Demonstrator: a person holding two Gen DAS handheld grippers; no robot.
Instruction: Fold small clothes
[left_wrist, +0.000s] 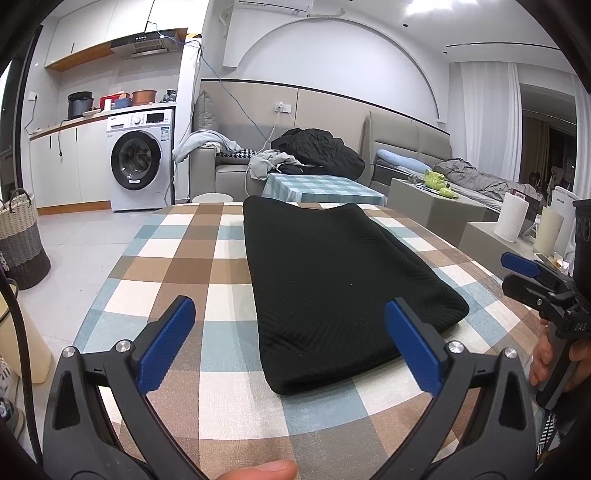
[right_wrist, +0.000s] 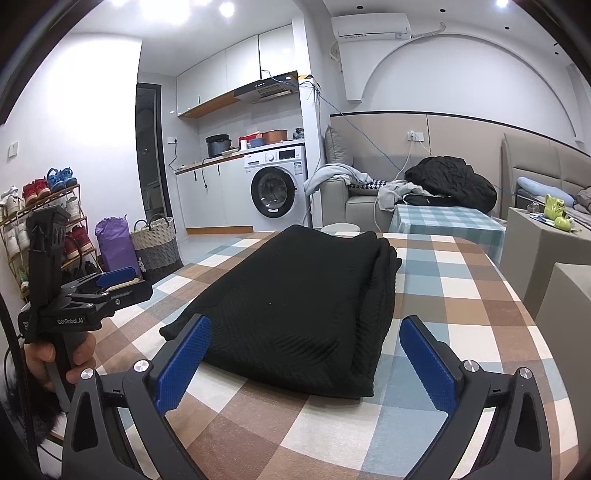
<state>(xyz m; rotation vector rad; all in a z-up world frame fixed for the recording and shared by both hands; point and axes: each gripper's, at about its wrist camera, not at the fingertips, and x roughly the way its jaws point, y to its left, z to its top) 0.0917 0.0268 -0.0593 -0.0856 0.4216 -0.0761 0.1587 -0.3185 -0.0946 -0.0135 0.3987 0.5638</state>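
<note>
A black knitted garment (left_wrist: 332, 288) lies folded into a long thick rectangle on the table's checked cloth (left_wrist: 184, 258). My left gripper (left_wrist: 288, 314) is open, hovering just above the garment's near end, with the blue pads (left_wrist: 166, 343) spread wide and holding nothing. At the right edge of the left wrist view, the right gripper (left_wrist: 517, 273) is seen side-on in a person's hand. In the right wrist view the same garment (right_wrist: 295, 295) shows its stacked layers on the right side. My right gripper (right_wrist: 306, 328) is open over its near edge. The left gripper (right_wrist: 125, 282) floats at the left.
Behind the table stand a smaller table with a teal checked cloth (right_wrist: 443, 221), a sofa piled with clothes (right_wrist: 443, 184) and a washing machine (right_wrist: 275, 188). A woven basket (right_wrist: 155, 243) and a shoe rack (right_wrist: 44, 221) are on the floor at left. Paper towel rolls (left_wrist: 513, 218) stand at right.
</note>
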